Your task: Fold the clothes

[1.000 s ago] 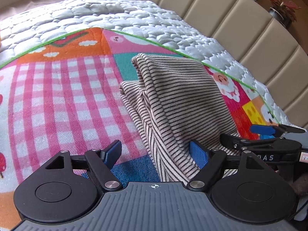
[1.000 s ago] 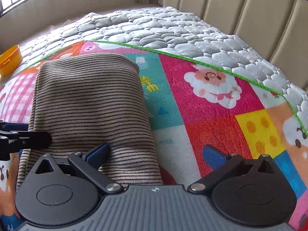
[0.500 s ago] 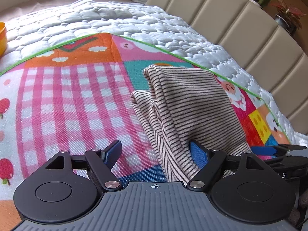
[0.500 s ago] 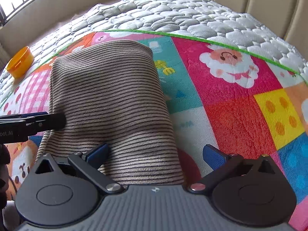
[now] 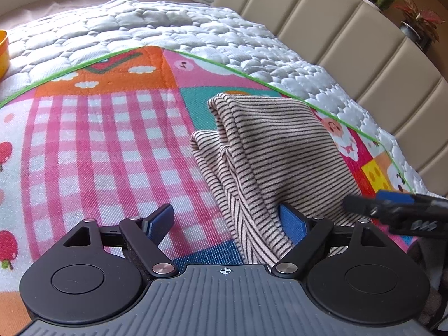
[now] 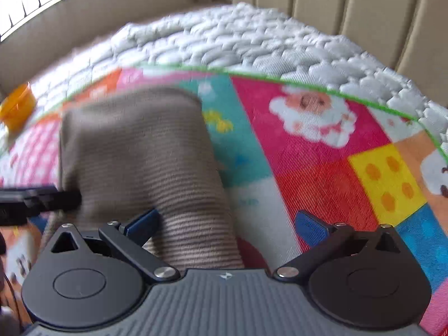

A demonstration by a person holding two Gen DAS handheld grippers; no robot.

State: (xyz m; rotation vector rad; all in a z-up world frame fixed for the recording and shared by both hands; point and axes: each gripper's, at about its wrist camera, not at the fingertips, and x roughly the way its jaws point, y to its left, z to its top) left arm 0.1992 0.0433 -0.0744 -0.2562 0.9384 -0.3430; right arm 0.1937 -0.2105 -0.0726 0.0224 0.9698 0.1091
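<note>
Both grippers pulled back slightly; left gripper (image 5: pixel 226 221) and right gripper (image 6: pixel 226 224) fingers apart around the striped garment (image 5: pixel 277 151); orange bowl (image 6: pixel 16 109) at 10 o'clock.

Since 1 s ago, the left-wrist view has pulled back from the striped garment (image 5: pixel 268 151), which now sits lower and smaller in frame with more quilted bedspread (image 5: pixel 173 25) showing above it. An orange container (image 5: pixel 2 53), not in this view 1 s ago, now shows at the left edge. The right gripper (image 5: pixel 392 210) has slid lower at the right edge and is blurred. The right-wrist view is now motion-blurred; the garment's stripes (image 6: pixel 140 151) read smeared, and the left gripper (image 6: pixel 39 198) sits lower.
</note>
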